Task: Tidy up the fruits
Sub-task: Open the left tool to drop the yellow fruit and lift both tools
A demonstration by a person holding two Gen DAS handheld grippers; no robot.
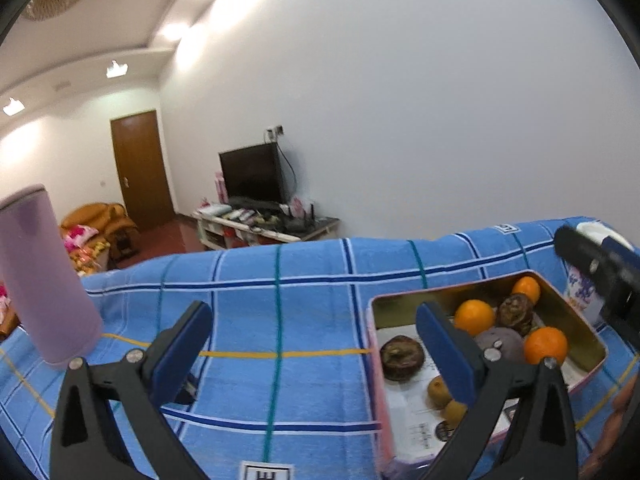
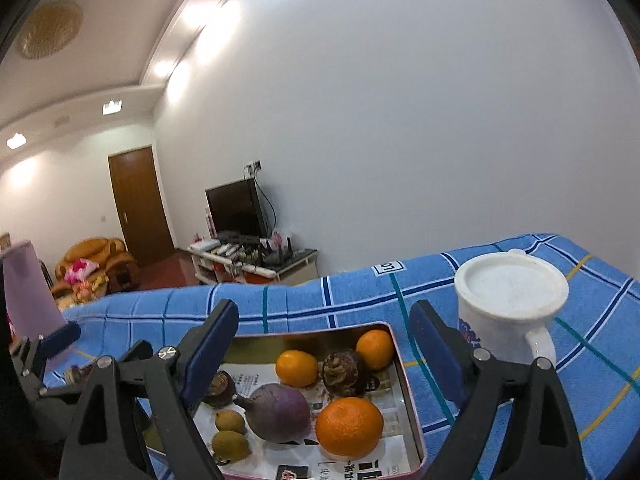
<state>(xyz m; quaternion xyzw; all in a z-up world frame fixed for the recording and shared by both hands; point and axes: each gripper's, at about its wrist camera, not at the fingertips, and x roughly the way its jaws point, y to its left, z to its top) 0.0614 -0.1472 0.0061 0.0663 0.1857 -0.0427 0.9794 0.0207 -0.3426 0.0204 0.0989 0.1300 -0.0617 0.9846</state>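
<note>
An open pink tin (image 2: 401, 364) lined with printed paper lies on the blue checked cloth (image 1: 280, 300). It holds three oranges (image 2: 349, 426), a purple round root (image 2: 278, 412), two dark scaly fruits (image 2: 346, 374) and two small brown-green fruits (image 2: 230, 421). My right gripper (image 2: 324, 352) hovers open over the tin's near part, with nothing between its pads. My left gripper (image 1: 316, 348) stands open over bare cloth just left of the tin (image 1: 400, 304); its right finger (image 1: 444, 352) overlaps the tin's left part in view. An orange (image 1: 474, 317) shows behind that finger.
A white lidded mug (image 2: 510, 304) stands right of the tin. A tall lilac tumbler (image 1: 44, 280) stands at the table's left end. Beyond the table's far edge are a white wall, a TV stand (image 1: 260, 228) and a door.
</note>
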